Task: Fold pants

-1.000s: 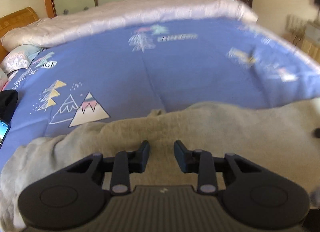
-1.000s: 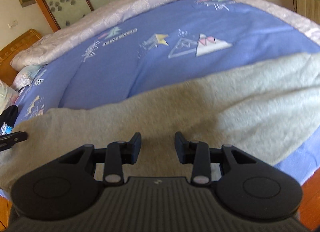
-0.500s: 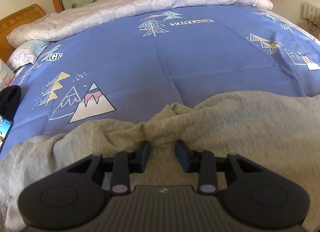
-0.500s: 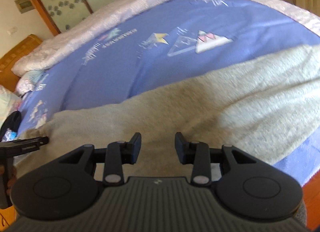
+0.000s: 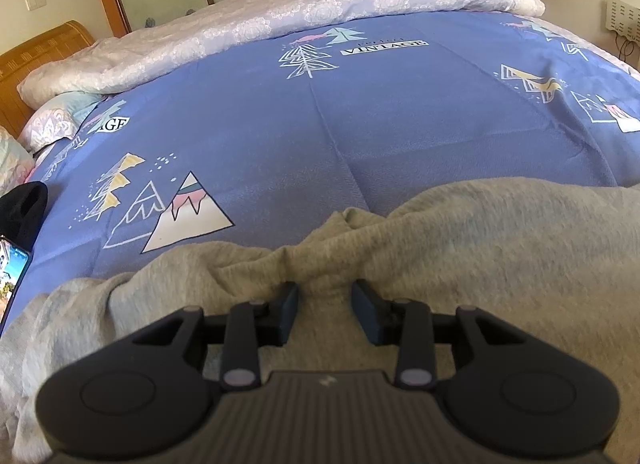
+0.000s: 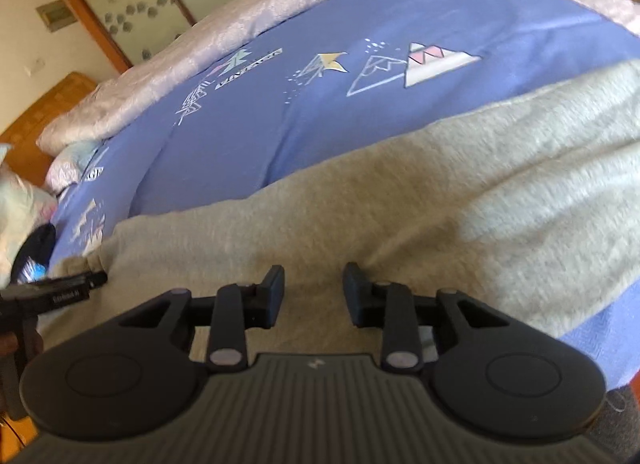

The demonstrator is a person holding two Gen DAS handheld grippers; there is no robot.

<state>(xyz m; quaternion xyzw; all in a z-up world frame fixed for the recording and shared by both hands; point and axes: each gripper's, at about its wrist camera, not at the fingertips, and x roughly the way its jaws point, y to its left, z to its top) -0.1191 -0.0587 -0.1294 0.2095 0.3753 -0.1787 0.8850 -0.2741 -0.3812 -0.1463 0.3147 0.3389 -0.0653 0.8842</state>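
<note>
Grey fleece pants [image 5: 460, 248] lie across the near edge of the bed on a blue printed cover [image 5: 320, 124]. My left gripper [image 5: 325, 304] is open, its fingers either side of a bunched ridge of the grey cloth. In the right wrist view the same pants [image 6: 400, 200] spread wide, with a paler fuzzy part at the right. My right gripper [image 6: 314, 292] is open, low over the flat cloth, holding nothing. The left gripper's fingertip [image 6: 86, 278] shows at the left edge of that view.
A white quilt [image 5: 320, 12] is rolled along the far side of the bed. Pillows [image 5: 56, 124] and a wooden headboard [image 5: 36, 56] stand at the left. A black item [image 5: 22, 212] and a lit phone [image 5: 12, 268] lie at the left edge.
The left gripper has moved forward onto the pants, and cloth has bunched into a ridge between its fingers. The right gripper has tilted and shifted slightly over the flat cloth. Both stay open.
</note>
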